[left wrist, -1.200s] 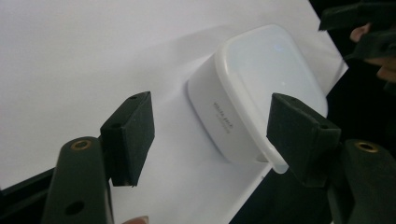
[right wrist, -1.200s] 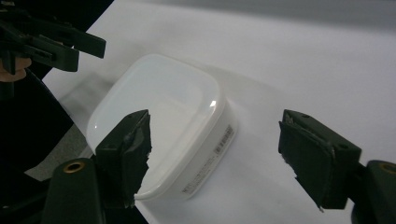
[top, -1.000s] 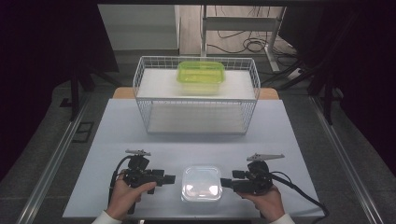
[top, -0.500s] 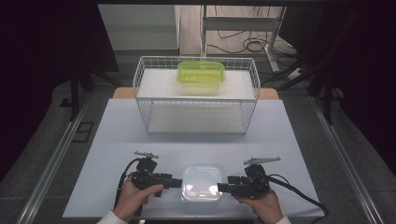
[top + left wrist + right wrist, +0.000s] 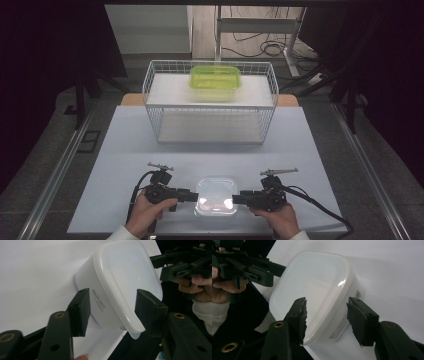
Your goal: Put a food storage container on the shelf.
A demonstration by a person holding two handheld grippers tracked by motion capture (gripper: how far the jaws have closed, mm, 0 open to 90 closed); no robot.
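Since a second ago both hands have drawn in toward the white lidded container (image 5: pixel 215 195), and both sets of jaws have just been closing with its ends between them. The left gripper (image 5: pixel 110 306) straddles one end, jaws apart, one pad below the wall, the other beside the lid rim. The right gripper (image 5: pixel 327 315) straddles the other end likewise; contact I cannot tell. The container sits on the pale desk (image 5: pixel 125 150); beyond stands a wire basket (image 5: pixel 210 107) carrying a green container (image 5: pixel 215 77). The surrounding room is dark. Hands lie low, level, facing each other.
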